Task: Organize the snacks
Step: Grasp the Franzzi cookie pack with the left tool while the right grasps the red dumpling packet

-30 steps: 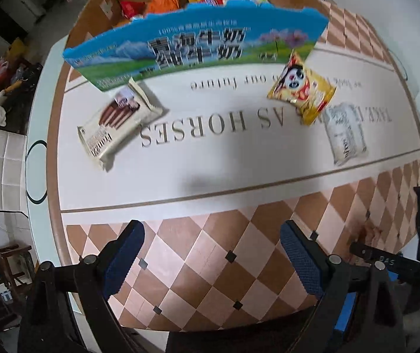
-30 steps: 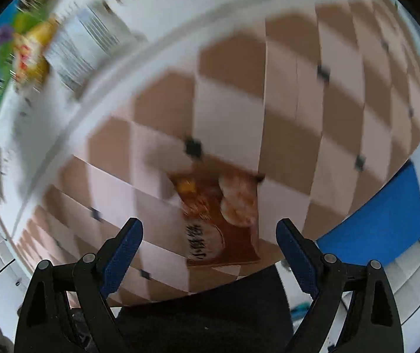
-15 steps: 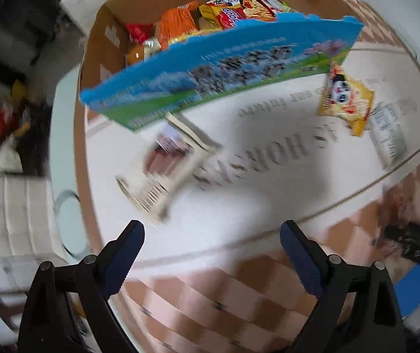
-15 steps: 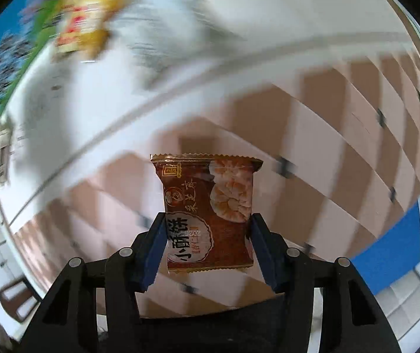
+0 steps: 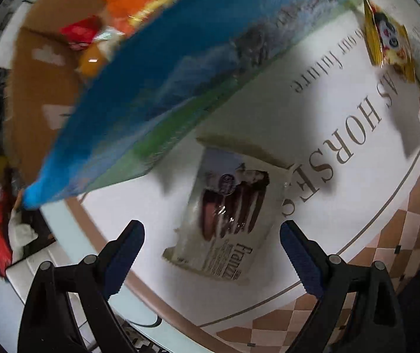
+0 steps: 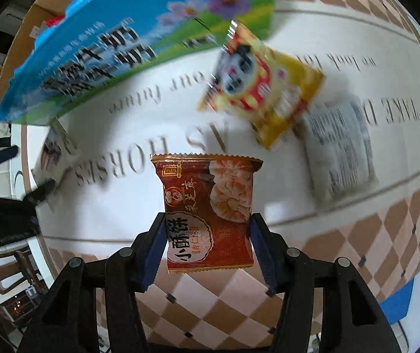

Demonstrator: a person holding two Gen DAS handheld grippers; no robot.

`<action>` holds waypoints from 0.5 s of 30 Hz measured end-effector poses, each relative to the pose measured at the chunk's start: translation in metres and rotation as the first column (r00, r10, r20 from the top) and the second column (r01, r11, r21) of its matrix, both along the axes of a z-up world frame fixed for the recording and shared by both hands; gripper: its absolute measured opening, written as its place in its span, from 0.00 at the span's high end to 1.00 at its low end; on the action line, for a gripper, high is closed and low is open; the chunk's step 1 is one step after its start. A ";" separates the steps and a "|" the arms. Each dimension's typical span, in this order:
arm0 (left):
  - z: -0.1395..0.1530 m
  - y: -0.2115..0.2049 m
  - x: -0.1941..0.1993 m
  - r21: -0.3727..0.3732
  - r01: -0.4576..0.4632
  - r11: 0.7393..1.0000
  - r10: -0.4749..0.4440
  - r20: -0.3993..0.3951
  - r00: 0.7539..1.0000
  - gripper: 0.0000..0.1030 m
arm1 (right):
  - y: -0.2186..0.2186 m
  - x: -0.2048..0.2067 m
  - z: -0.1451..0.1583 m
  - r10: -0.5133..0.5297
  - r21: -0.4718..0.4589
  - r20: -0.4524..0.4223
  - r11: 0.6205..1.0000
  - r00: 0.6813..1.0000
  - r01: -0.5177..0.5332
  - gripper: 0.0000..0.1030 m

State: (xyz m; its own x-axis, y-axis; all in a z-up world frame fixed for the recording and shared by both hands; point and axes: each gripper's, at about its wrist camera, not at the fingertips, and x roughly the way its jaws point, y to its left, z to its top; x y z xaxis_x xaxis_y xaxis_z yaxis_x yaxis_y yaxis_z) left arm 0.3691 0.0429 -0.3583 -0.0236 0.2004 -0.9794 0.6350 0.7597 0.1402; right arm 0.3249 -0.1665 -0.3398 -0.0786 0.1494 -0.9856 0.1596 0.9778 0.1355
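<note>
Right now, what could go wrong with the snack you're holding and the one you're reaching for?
The right gripper pinches only the lower part of the brown pastry packet, so it might slip or flop before reaching the cardboard box. The open left gripper is close to the box's blue flap, which hangs beside the Franzzi wafer packet; the gripper could bump the flap or push the packet away.

A lettered, checkered tablecloth [image 6: 313, 244] covers the table.

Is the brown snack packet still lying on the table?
No, it is off the table. The right gripper is shut on the brown packet, holding it upright.
</note>
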 end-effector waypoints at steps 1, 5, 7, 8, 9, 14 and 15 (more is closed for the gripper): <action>-0.006 -0.001 0.002 -0.013 0.008 1.000 -0.008 -0.031 0.999 0.08 | 0.001 -0.001 0.003 0.003 -0.001 0.001 1.000 1.000 -0.003 0.43; -0.019 -0.004 0.006 -0.025 0.024 0.999 -0.026 -0.081 0.996 0.09 | 0.013 0.025 0.004 0.015 -0.001 -0.001 1.000 1.000 -0.015 0.43; -0.022 -0.005 0.007 -0.044 0.025 0.999 -0.029 -0.093 0.995 0.09 | 0.011 0.021 0.007 0.021 -0.003 0.000 1.000 1.000 -0.021 0.43; -0.022 -0.006 0.009 -0.061 0.023 0.998 -0.028 -0.090 0.996 0.09 | 0.012 0.022 0.008 0.023 -0.004 0.000 1.000 1.000 -0.023 0.43; -0.022 -0.006 0.010 -0.078 0.016 0.997 -0.023 -0.086 0.996 0.12 | 0.006 0.017 0.010 0.024 -0.004 0.001 1.000 1.000 -0.024 0.43; -0.019 -0.001 0.013 -0.136 -0.058 0.989 0.044 -0.101 0.994 0.36 | 0.016 0.023 0.009 0.026 0.001 -0.002 1.000 1.000 -0.026 0.43; -0.019 0.001 0.011 -0.136 -0.078 0.988 0.063 -0.107 0.992 0.36 | 0.016 0.024 0.012 0.026 0.004 -0.003 1.000 1.000 -0.026 0.43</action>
State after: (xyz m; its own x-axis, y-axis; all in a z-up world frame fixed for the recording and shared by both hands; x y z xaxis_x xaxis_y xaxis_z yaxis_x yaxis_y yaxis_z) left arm 0.3803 0.0437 -0.3770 -0.1336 0.0562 -0.9894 0.5846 0.8106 -0.0329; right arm 0.3492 -0.1508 -0.3276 -0.0853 0.1510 -0.9848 0.1345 0.9811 0.1388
